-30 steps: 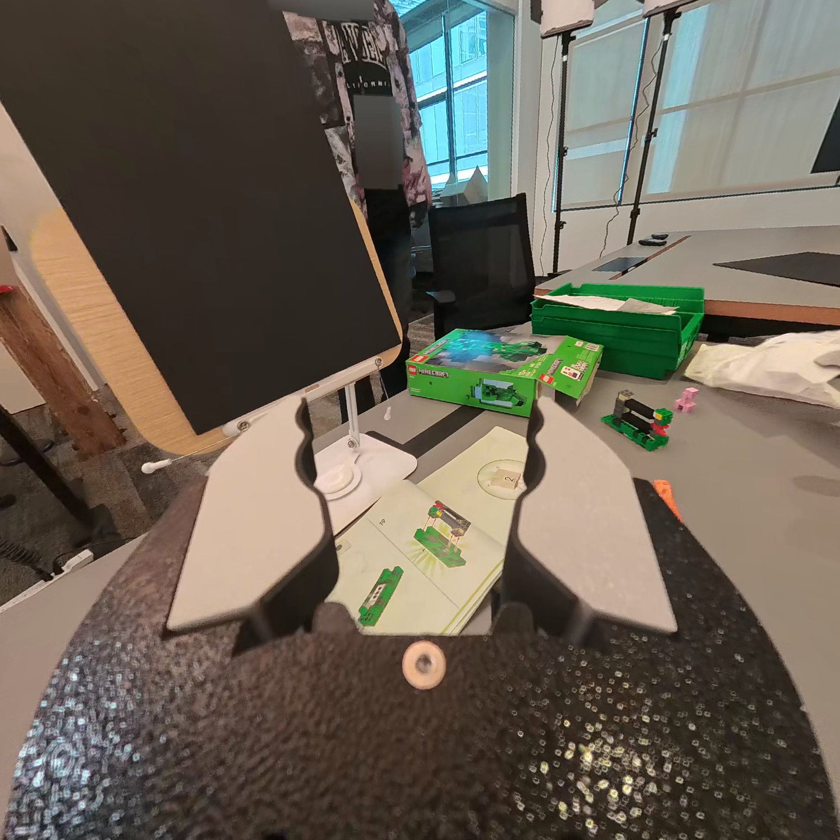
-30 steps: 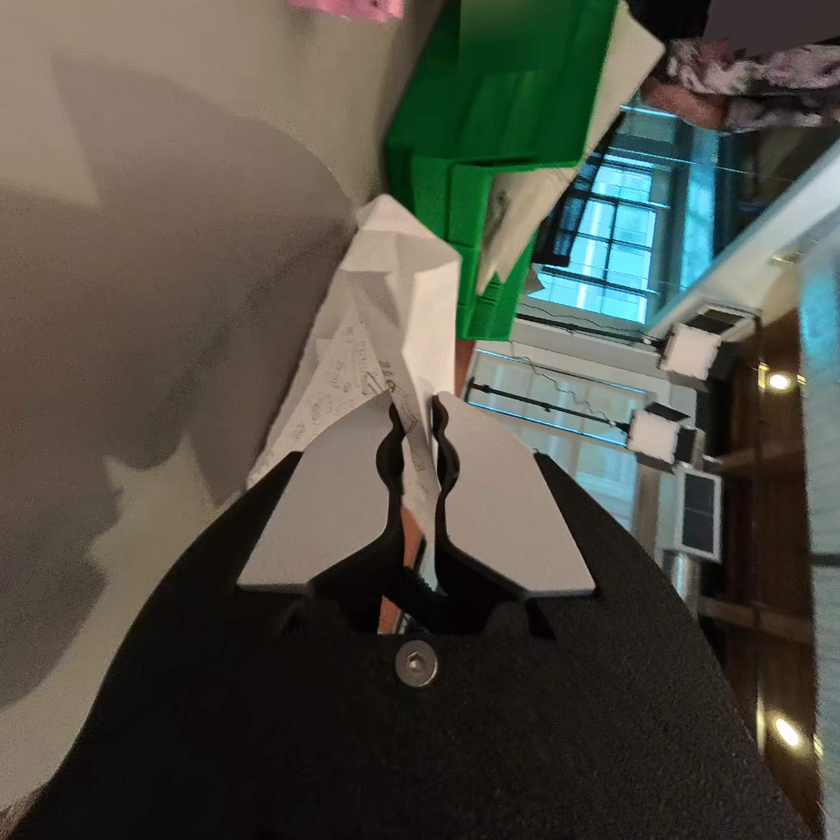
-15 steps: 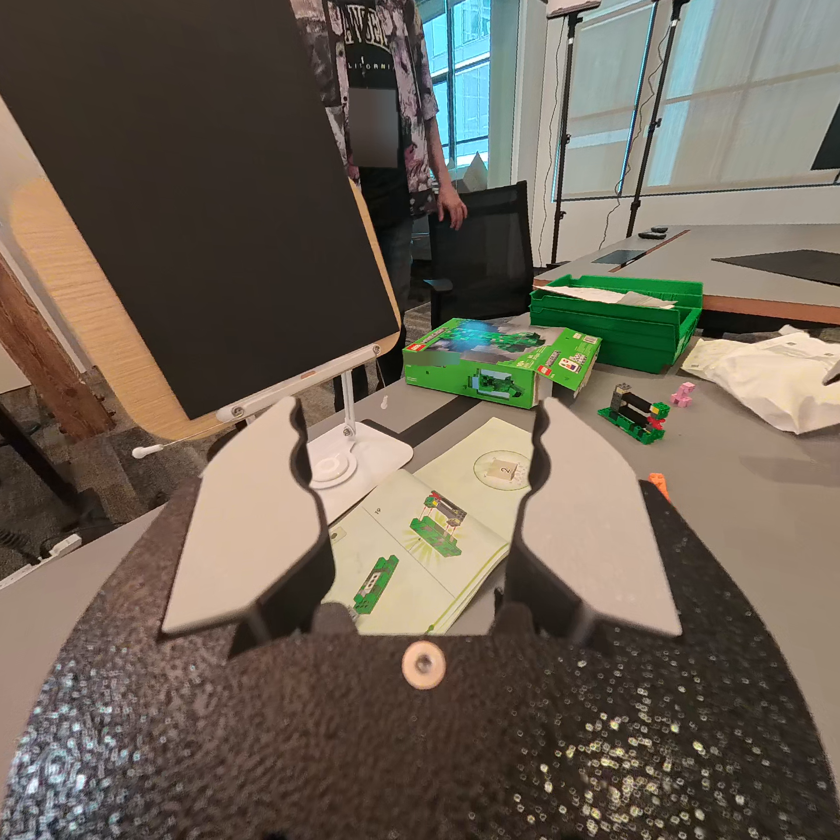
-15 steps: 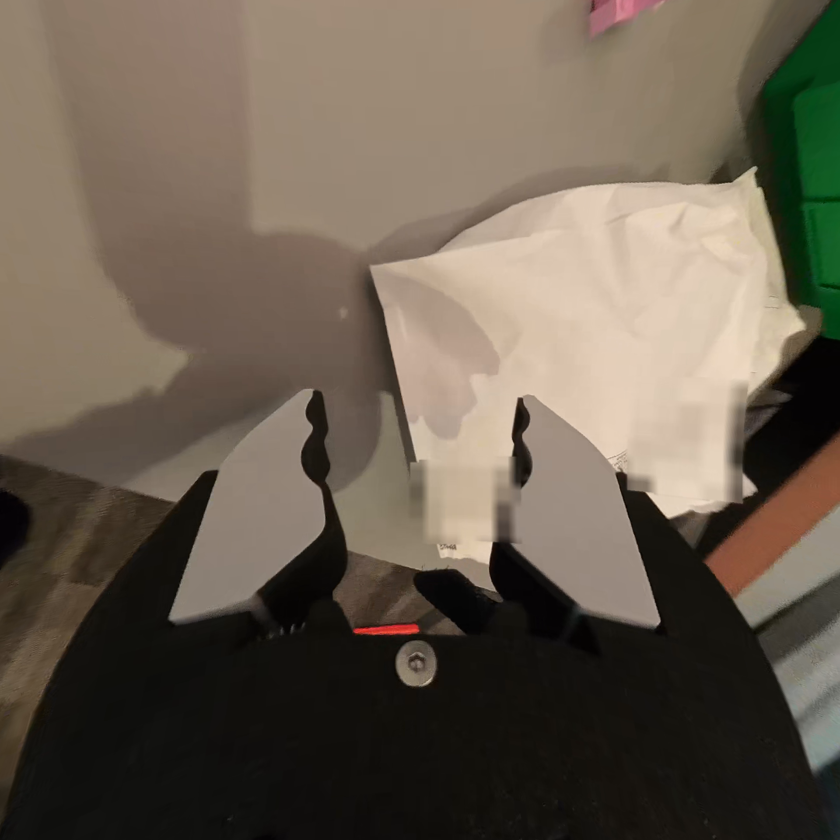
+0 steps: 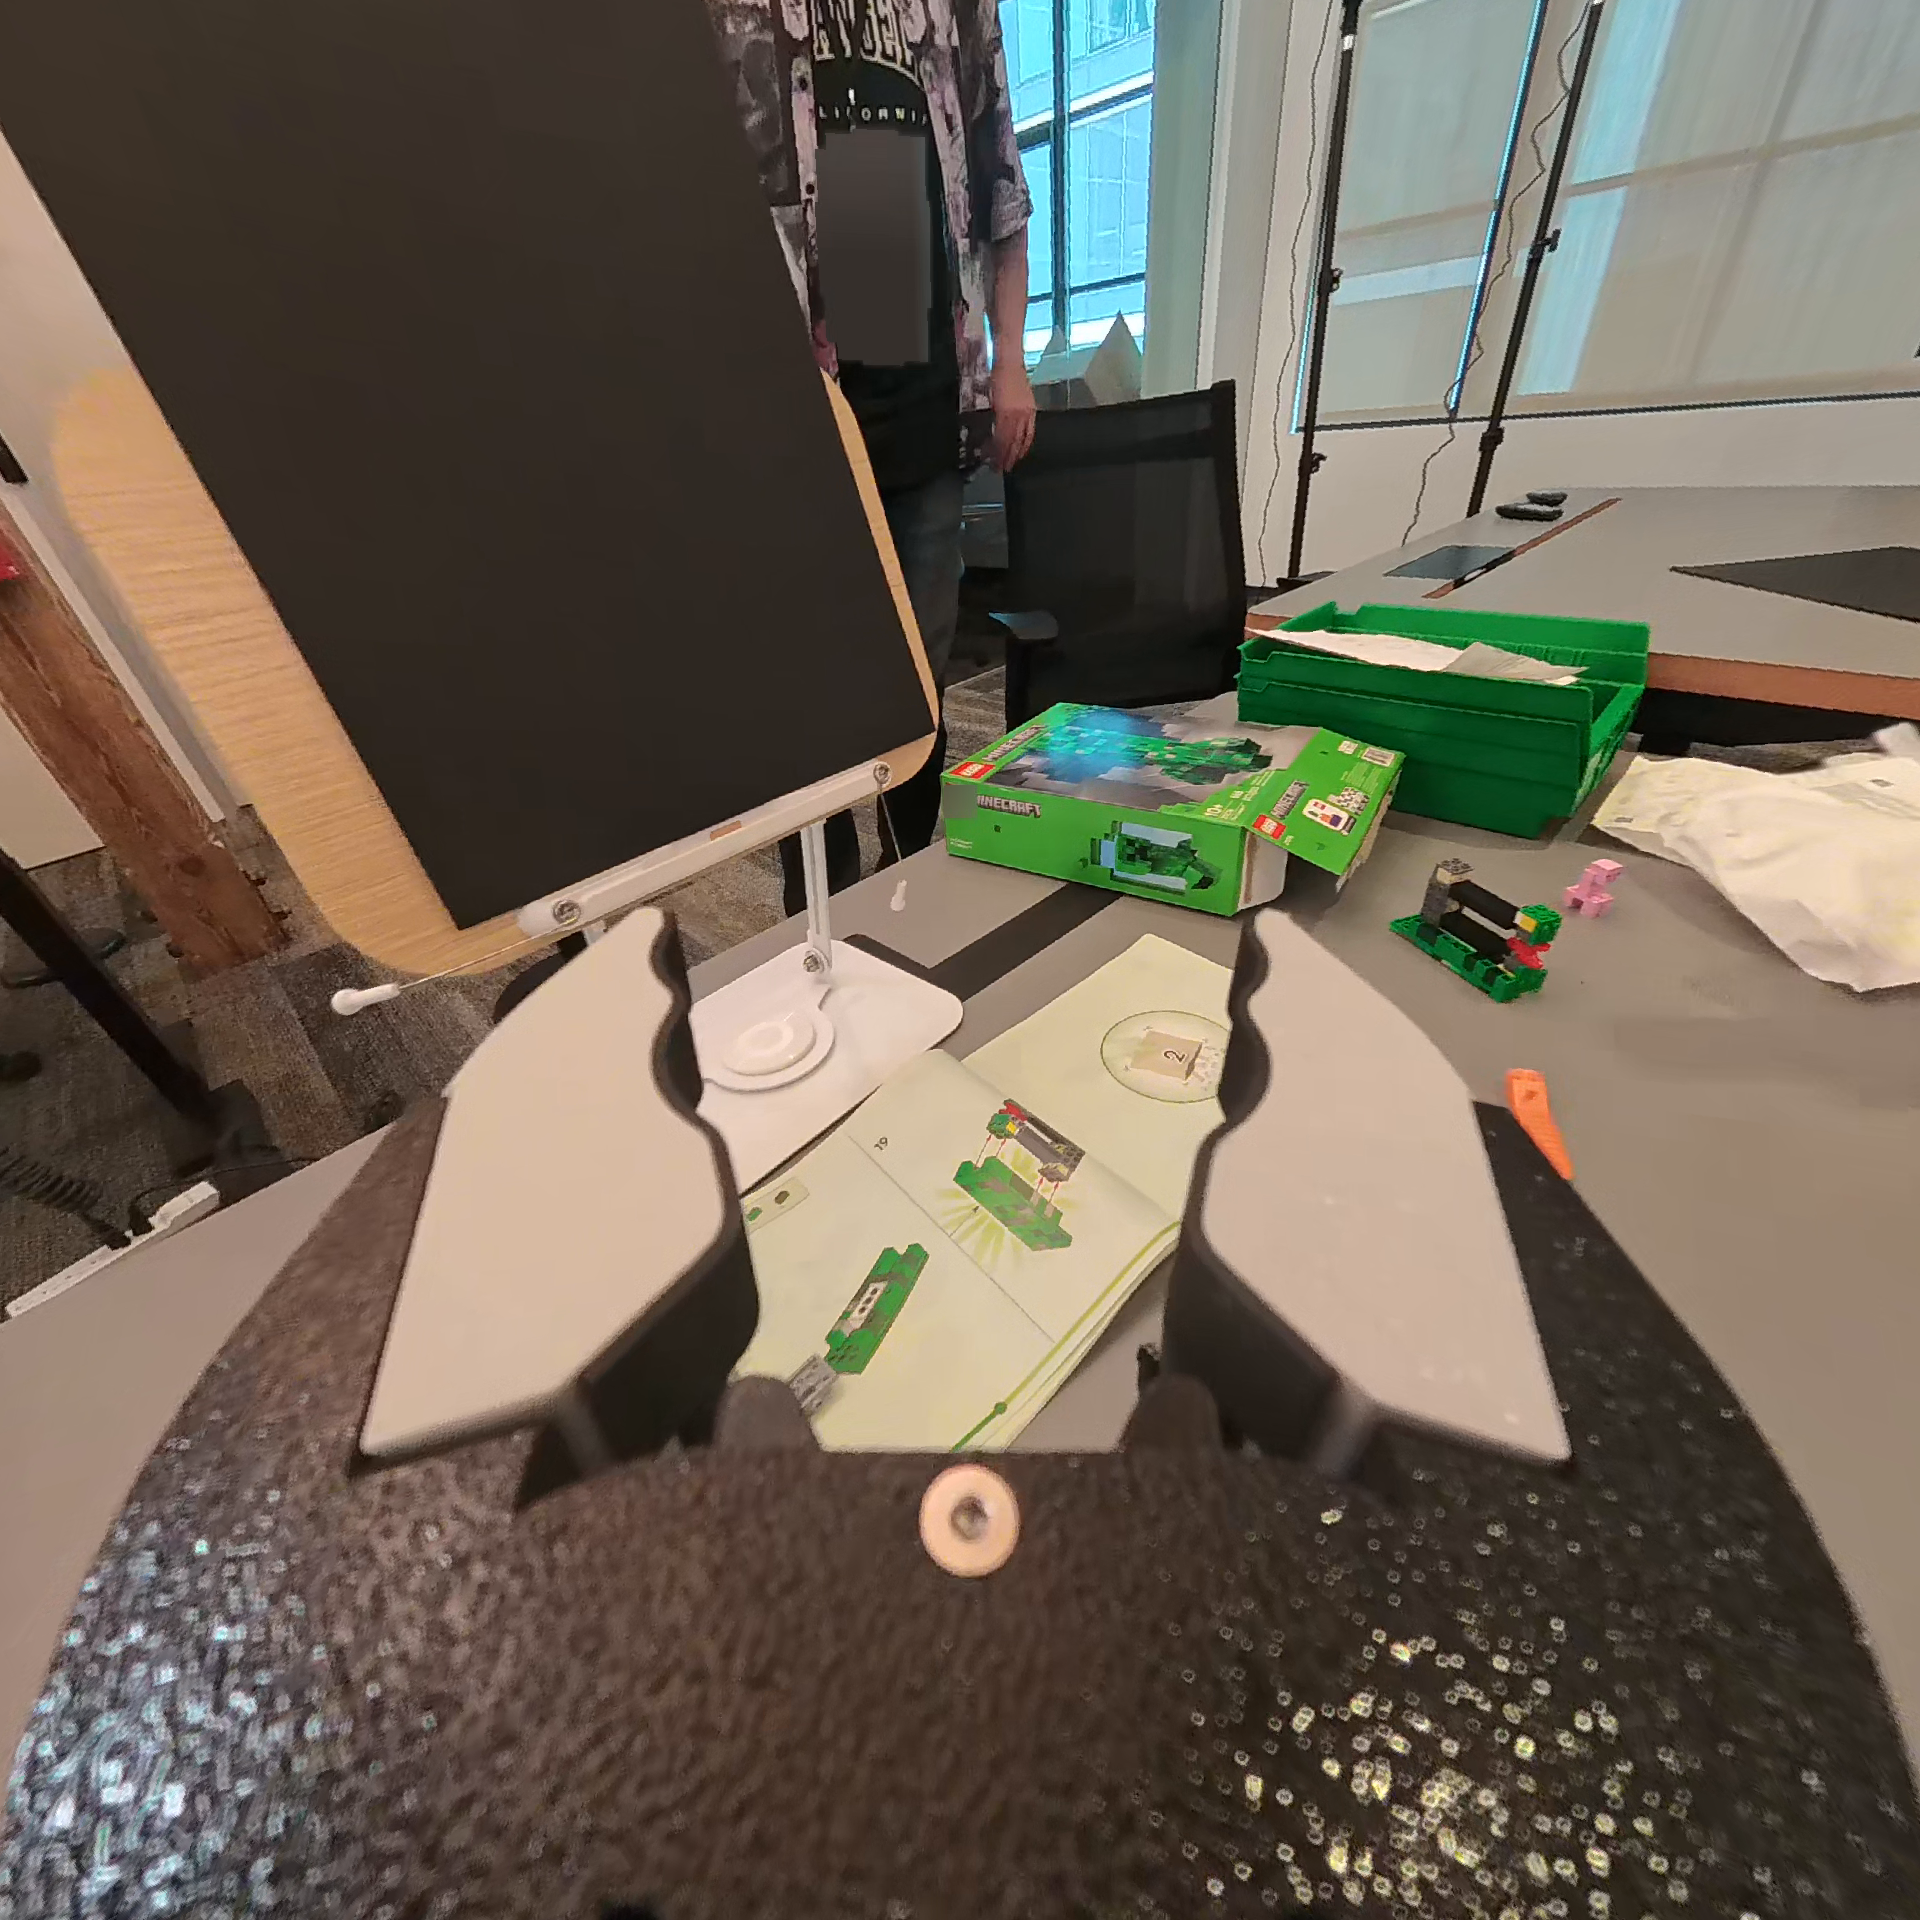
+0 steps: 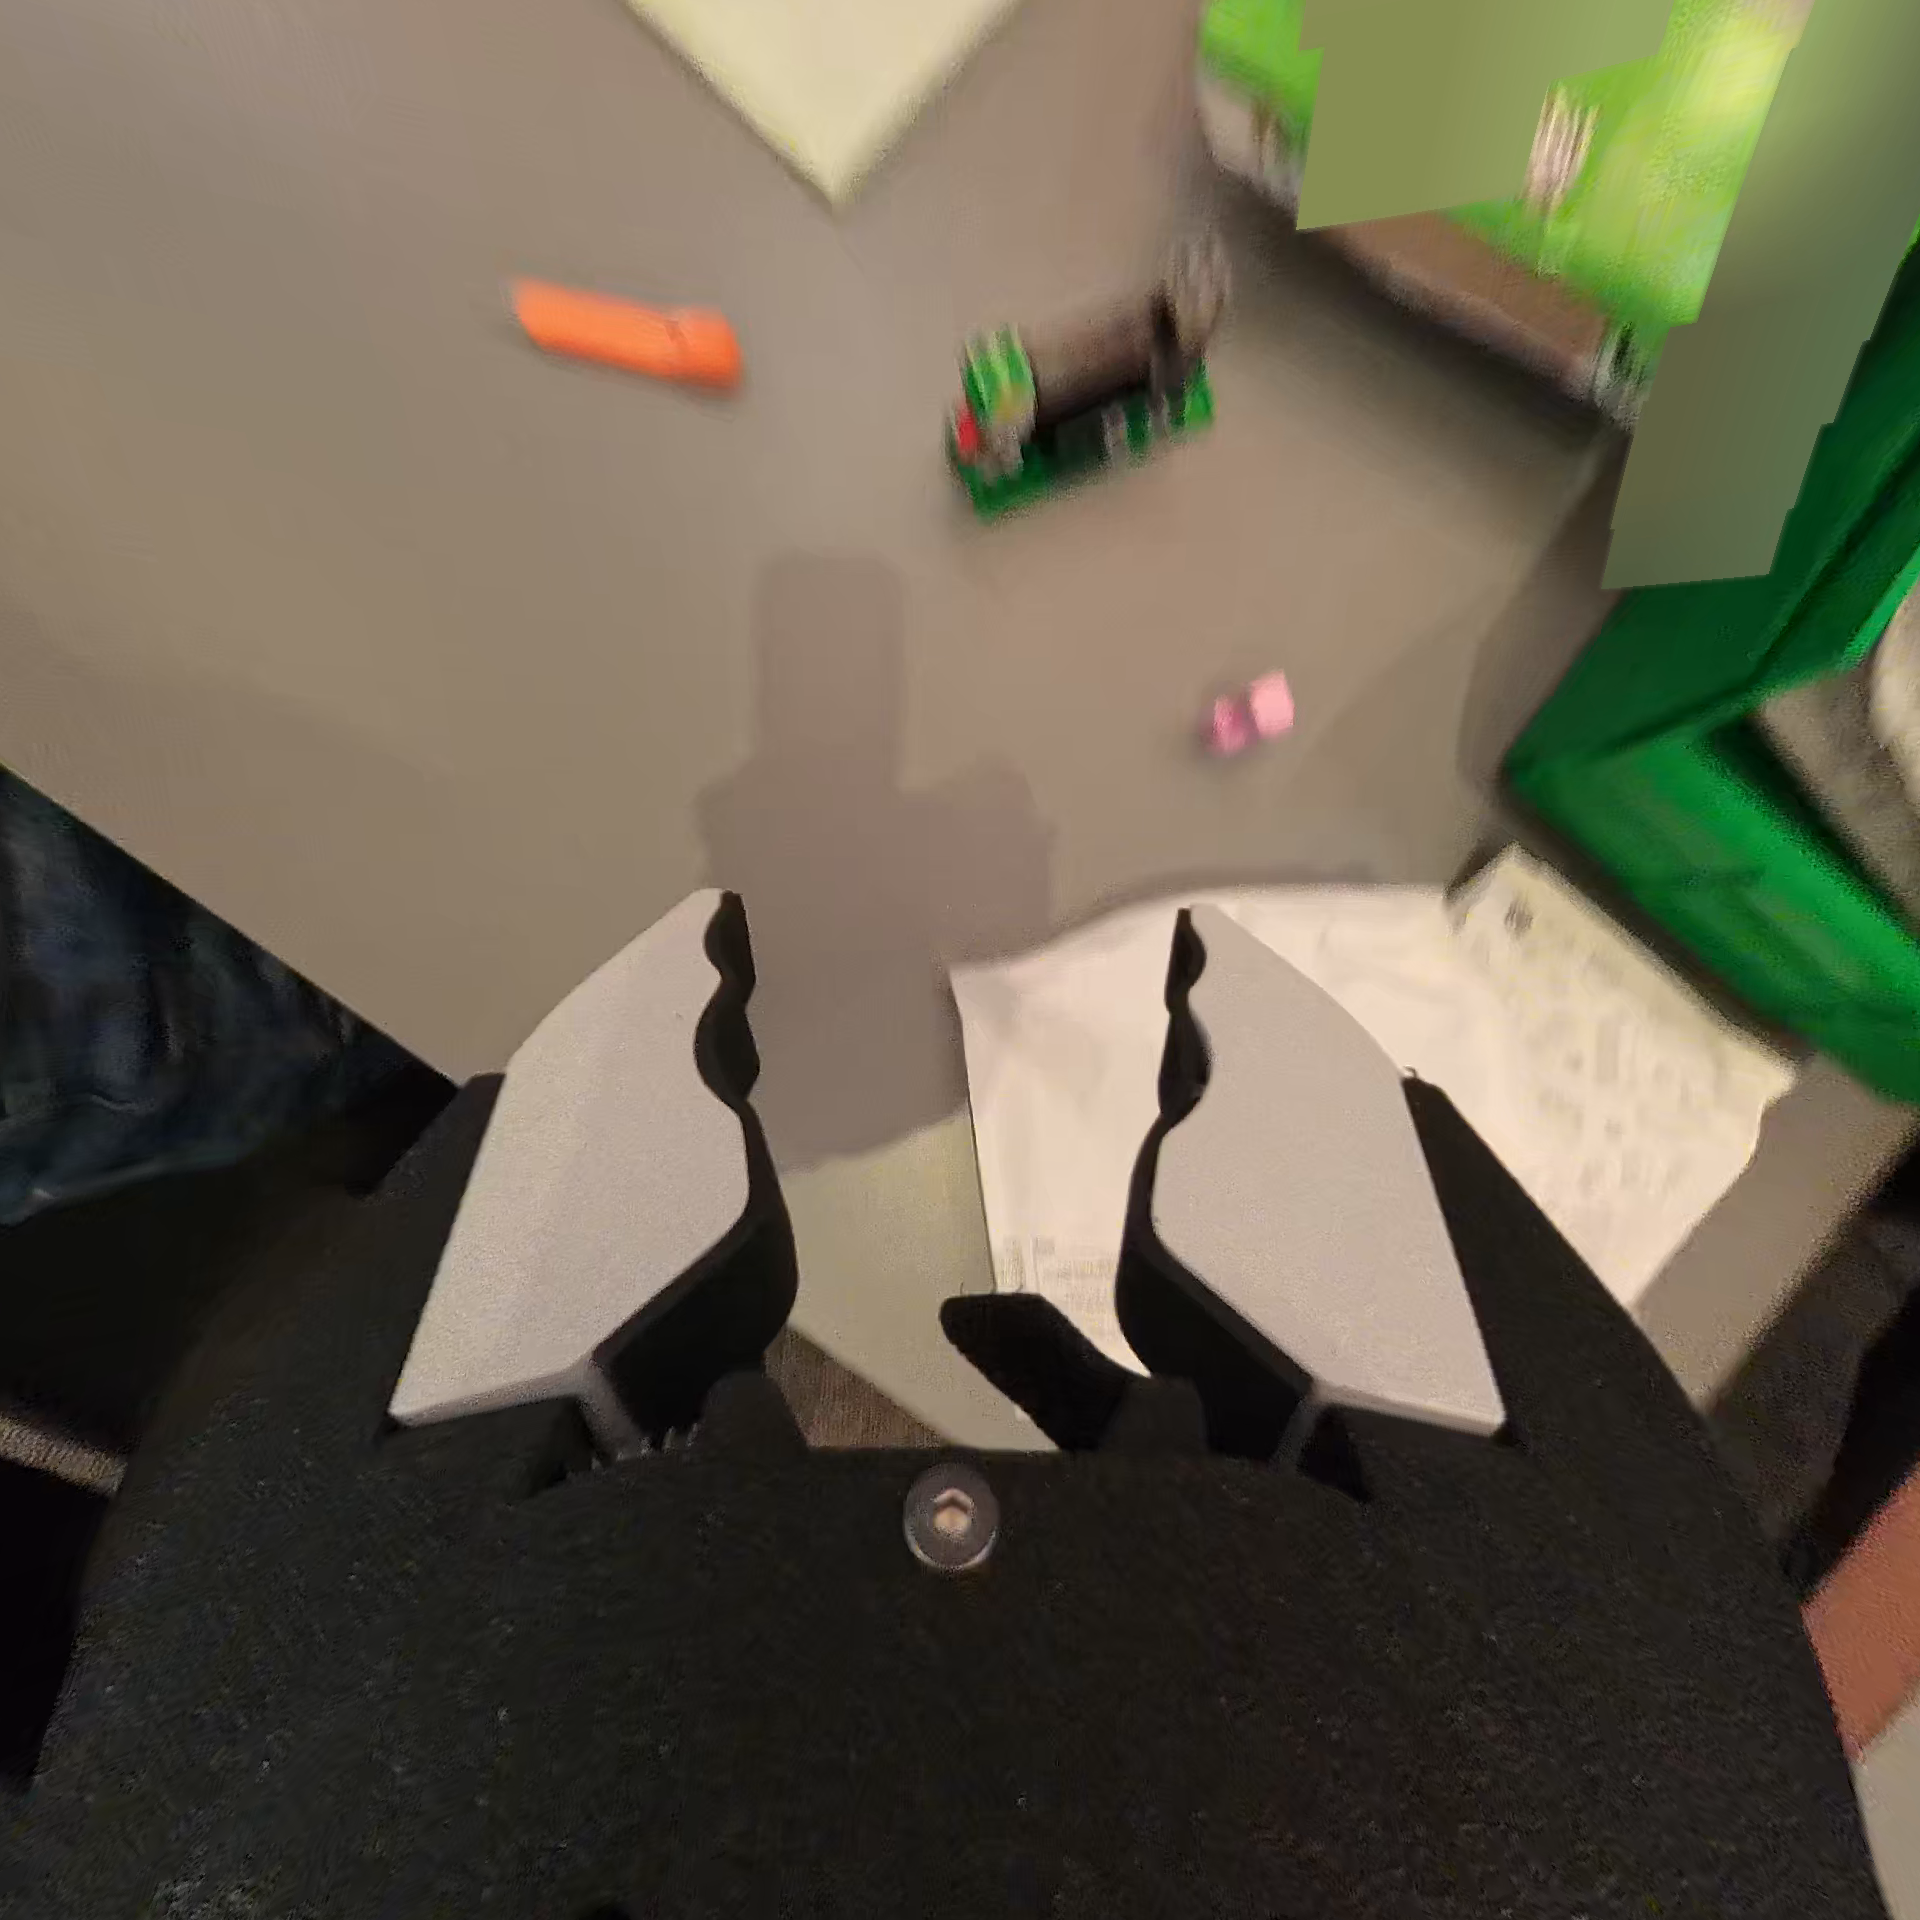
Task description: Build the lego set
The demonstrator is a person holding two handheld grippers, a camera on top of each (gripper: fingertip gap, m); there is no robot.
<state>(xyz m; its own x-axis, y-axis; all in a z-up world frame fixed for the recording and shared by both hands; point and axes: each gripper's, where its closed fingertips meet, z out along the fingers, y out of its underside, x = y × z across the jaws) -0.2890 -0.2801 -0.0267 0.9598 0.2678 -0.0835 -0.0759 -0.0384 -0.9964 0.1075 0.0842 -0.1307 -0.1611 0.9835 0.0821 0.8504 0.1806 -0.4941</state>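
Observation:
A small green and black lego build [image 5: 1473, 940] stands on the grey table [image 5: 1714, 1122], with a pink piece [image 5: 1593, 886] beside it. The open instruction booklet [image 5: 997, 1205] lies in front of my left gripper [image 5: 951, 940], which is open and empty above the table's near edge. The right wrist view is blurred: my right gripper [image 6: 956, 920] is open and empty above the table edge, over a white paper bag [image 6: 1351, 1039]. The build [image 6: 1081, 421], the pink piece [image 6: 1252, 712] and an orange brick separator [image 6: 629, 332] lie beyond it.
A green lego box [image 5: 1164, 810] and stacked green trays [image 5: 1444, 717] sit at the back. A dark tablet on a white stand [image 5: 821, 1029] is at left. The white bag [image 5: 1787, 862] lies at right, the orange separator [image 5: 1538, 1117] near my finger. A person [image 5: 894, 312] stands behind. My right fingertips sit around 55 cm from my left ones. My right tips are roughly 25 cm from the build [image 6: 1081, 421]. My left wrist view [image 5: 1470, 947] looks at it from another angle.
My right gripper opened, let go of the white paper bag, and swung round to look across the table at the build. My left gripper stayed open and nearly still.

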